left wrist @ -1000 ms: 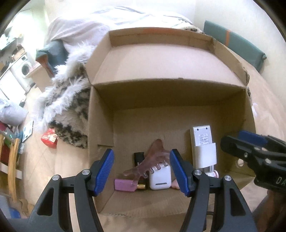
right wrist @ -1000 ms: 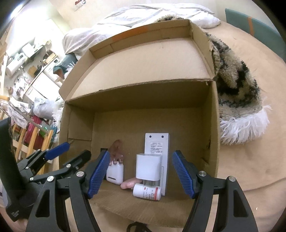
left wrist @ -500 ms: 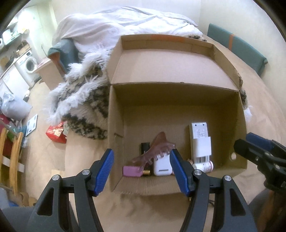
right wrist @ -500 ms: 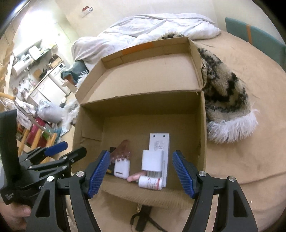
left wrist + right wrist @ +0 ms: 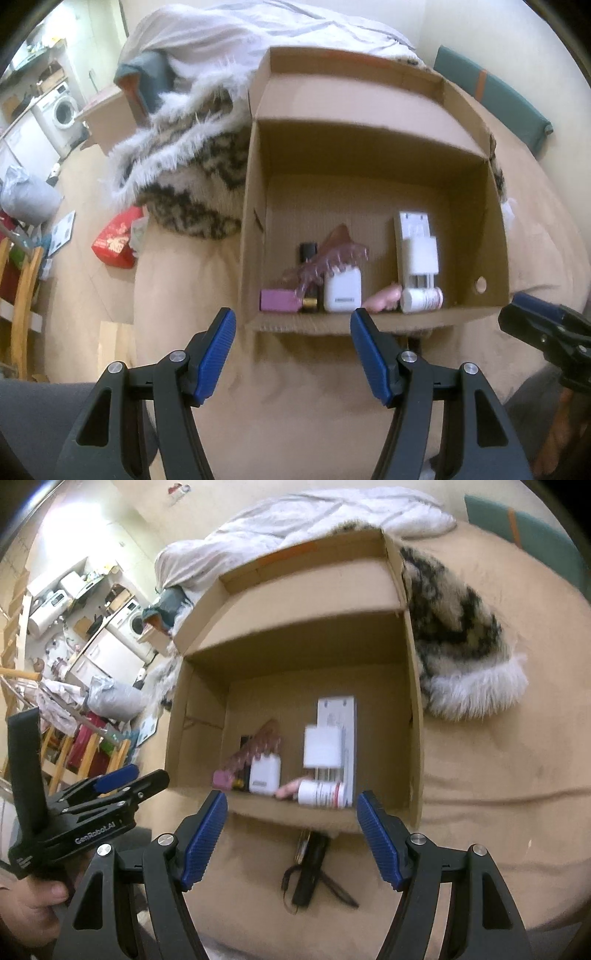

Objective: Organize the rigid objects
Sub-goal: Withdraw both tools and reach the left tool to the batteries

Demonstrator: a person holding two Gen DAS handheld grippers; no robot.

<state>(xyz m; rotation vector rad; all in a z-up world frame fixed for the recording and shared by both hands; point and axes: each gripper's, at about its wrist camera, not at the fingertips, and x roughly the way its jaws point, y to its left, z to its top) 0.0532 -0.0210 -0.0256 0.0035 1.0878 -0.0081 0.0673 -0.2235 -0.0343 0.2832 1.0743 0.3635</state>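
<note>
Now the black strapped gadget (image 5: pixel 308 871) lies lengthwise just outside the brown cardboard box (image 5: pixel 415 738), nearest the right gripper (image 5: pixel 291 829); both grippers' jaws stand apart, empty.

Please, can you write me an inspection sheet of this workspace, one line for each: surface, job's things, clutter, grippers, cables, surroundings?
Surface: tan bed cover, bare in front of the box.
Job's things: open cardboard box holding a white remote, white case, pill bottle, pink block, pink comb, all along the near wall.
Clutter: black strapped item on the cover, in front of the box.
Grippers: left gripper and right gripper both open, empty, outside the box.
Cables: nothing seen.
Surroundings: fur blanket, white duvet, washing machine, red packet on the floor.
</note>
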